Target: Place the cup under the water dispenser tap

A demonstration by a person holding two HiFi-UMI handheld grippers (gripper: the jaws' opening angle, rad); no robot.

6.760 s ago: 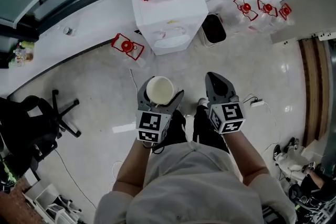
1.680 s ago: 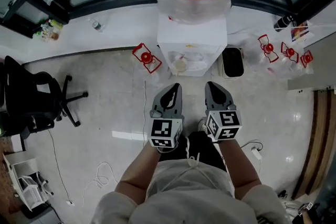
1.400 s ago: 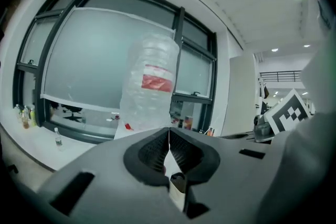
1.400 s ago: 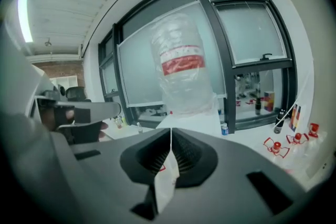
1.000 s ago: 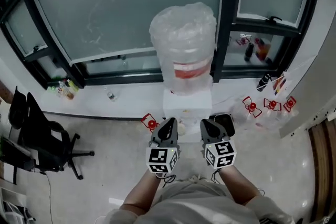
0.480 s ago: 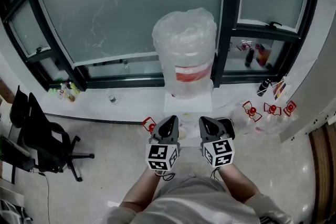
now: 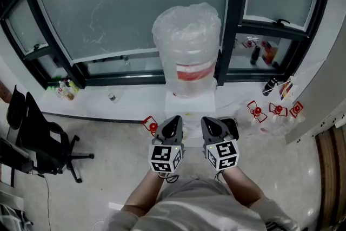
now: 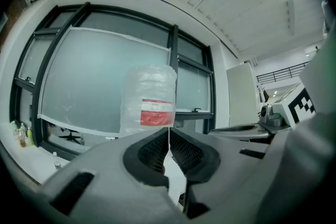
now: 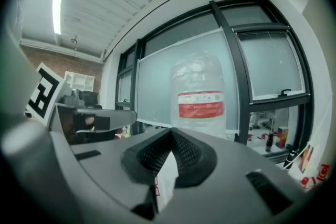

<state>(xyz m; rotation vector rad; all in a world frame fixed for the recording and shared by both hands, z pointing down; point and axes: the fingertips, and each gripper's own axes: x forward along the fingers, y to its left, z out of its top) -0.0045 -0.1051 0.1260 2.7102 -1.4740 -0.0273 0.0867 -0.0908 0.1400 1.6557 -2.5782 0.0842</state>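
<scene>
Two grippers point level at the water dispenser (image 7: 190, 101). The left gripper (image 7: 173, 121) is pinched closed on nothing. The cup (image 7: 184, 128) sits in the dispenser's front recess, barely visible. The right gripper (image 7: 209, 124) is also closed and empty.

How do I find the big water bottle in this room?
Find the wide frosted window; the white water dispenser stands before its middle. The water bottle sits on top. It is huge, clear and crinkly with a red label, unlike the little bottles nearby.
</scene>
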